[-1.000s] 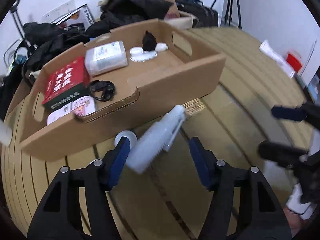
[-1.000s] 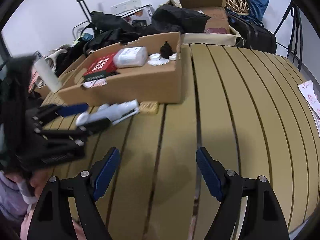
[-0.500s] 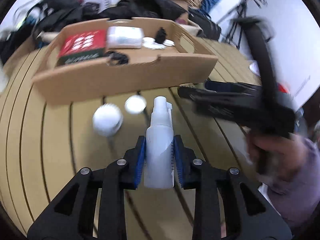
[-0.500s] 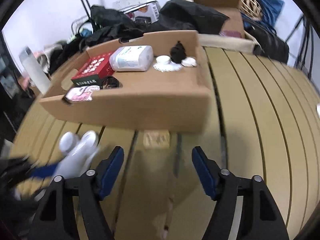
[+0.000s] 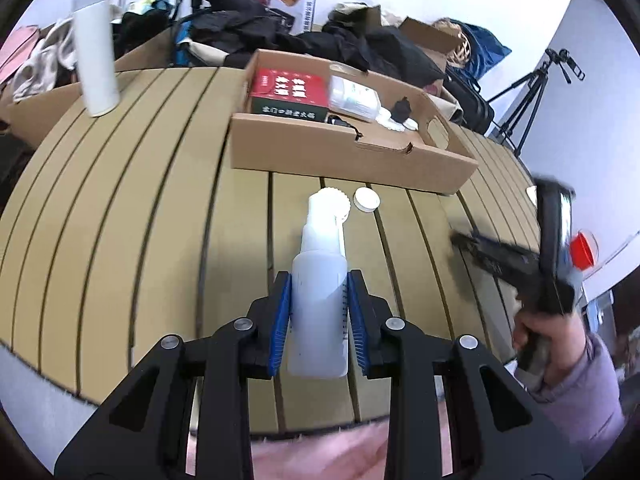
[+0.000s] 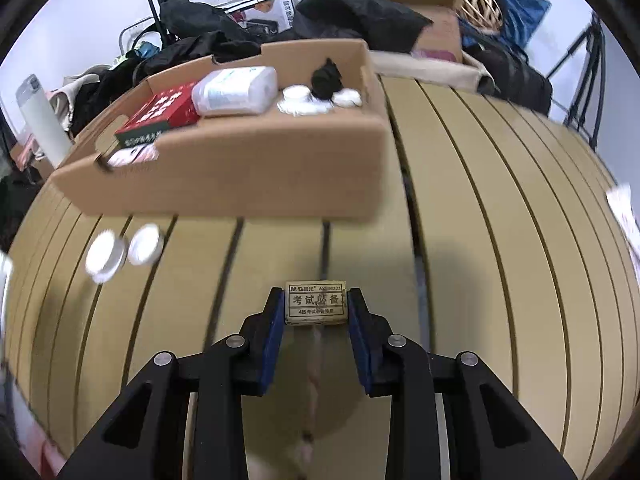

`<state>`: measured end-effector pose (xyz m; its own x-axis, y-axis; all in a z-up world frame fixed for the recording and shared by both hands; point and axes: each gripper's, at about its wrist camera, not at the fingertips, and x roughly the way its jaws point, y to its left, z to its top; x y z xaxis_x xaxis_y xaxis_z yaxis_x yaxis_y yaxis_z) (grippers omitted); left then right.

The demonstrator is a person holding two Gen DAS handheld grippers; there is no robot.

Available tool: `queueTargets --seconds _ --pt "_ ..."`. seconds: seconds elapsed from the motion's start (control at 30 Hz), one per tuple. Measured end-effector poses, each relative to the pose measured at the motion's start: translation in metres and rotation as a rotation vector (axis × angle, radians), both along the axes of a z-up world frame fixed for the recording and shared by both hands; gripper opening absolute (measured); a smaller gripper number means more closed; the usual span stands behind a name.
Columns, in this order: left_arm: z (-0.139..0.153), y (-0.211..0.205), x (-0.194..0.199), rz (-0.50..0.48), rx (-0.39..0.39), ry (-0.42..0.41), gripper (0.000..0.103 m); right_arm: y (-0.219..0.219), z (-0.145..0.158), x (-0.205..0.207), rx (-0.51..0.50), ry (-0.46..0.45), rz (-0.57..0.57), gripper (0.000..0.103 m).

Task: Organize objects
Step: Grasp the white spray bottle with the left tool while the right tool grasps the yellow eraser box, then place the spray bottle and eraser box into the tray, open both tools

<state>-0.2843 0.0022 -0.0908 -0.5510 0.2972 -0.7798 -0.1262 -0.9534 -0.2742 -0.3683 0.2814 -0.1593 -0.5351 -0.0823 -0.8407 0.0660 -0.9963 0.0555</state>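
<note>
Our left gripper (image 5: pixel 319 312) clamps the spray bottle (image 5: pixel 319 304); our right gripper (image 6: pixel 315 312) is closing around the eraser (image 6: pixel 315 306); the cardboard box (image 6: pixel 240 168) fills mid-frame above, 2 white caps (image 6: pixel 124 250) left

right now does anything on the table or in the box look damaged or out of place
The cardboard box has a torn, jagged notch in its front wall. Two white lids lie loose on the table in front of it. Inside the box, the white jar lies on its side. Nothing looks spilled.
</note>
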Motion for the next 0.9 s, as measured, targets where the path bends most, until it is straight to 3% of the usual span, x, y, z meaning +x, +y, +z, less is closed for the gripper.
queueTargets --seconds 0.17,0.37,0.6,0.77,0.9 --pt "0.016 0.004 0.031 -0.013 0.02 0.017 0.024 0.011 0.016 0.072 -0.019 -0.016 -0.011 0.033" --pt "0.044 0.033 0.076 -0.102 0.069 0.07 0.024 0.006 0.068 0.157 0.017 0.1 0.058 0.033" --pt "0.056 0.058 0.085 -0.15 0.08 0.06 0.024 0.015 0.11 0.185 -0.028 0.195 0.065 0.033" --pt "0.076 0.06 0.043 -0.164 0.098 0.071 0.024 0.015 0.125 0.163 -0.07 0.209 0.088 0.033" --pt "0.087 0.067 -0.049 -0.136 0.128 0.003 0.024 0.004 0.148 0.111 -0.04 0.255 0.138 0.033"
